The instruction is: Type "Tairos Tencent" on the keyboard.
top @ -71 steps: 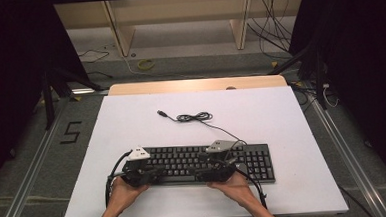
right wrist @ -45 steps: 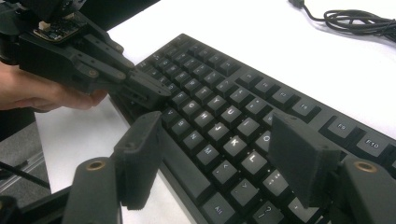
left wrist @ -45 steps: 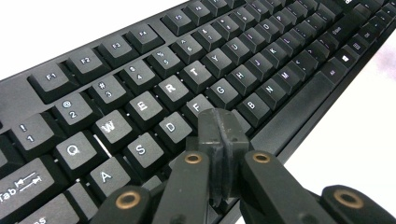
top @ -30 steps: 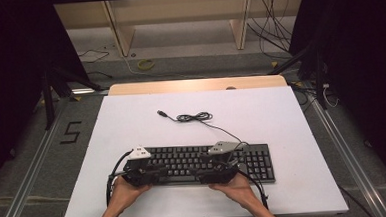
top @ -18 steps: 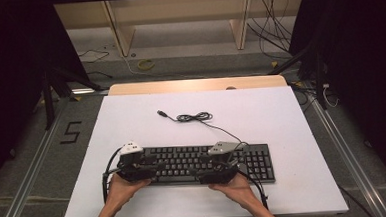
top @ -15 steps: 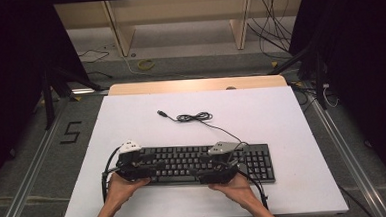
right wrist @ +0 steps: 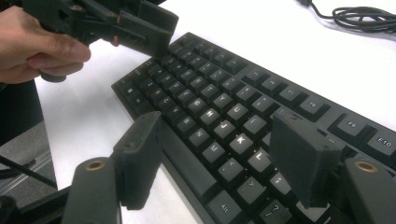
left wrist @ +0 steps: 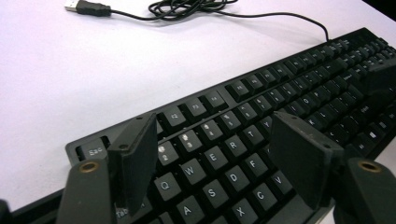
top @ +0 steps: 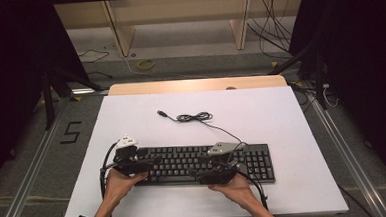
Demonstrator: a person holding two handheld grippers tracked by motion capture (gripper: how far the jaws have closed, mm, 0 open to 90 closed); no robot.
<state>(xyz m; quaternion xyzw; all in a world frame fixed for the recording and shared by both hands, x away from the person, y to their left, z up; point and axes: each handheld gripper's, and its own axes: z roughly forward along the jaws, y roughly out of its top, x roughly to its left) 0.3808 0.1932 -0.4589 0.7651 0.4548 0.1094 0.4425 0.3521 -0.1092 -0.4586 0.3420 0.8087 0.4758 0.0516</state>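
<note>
Now the black keyboard (top: 204,162) lies flat near the front edge of the white worktop (top: 281,114), its cable (top: 194,117) coiled behind it with the USB plug (left wrist: 86,8) lying loose. The left tool (top: 151,160) stands at the keyboard's left end with its jaws spread wide over the Q-W-A-S keys; the pads press on nothing. Its jaws have just been opening, and only the keys lie between them. The right tool (top: 204,170) sits at the front edge near the middle, jaws also apart and straddling the rim by the letter keys, with no squeeze visible.

The risk, as I judge it, is a jaw tip catching a keycap if either tool closes or drags sideways from here; a cap could pop off, or the board could skid on the smooth top. Lifting from one end alone would tip the keyboard and tug the coiled cable along.

Against the frame a second ago, the left tool has shifted slightly outward toward the left corner, while the right tool and the keyboard lie where they did.
</note>
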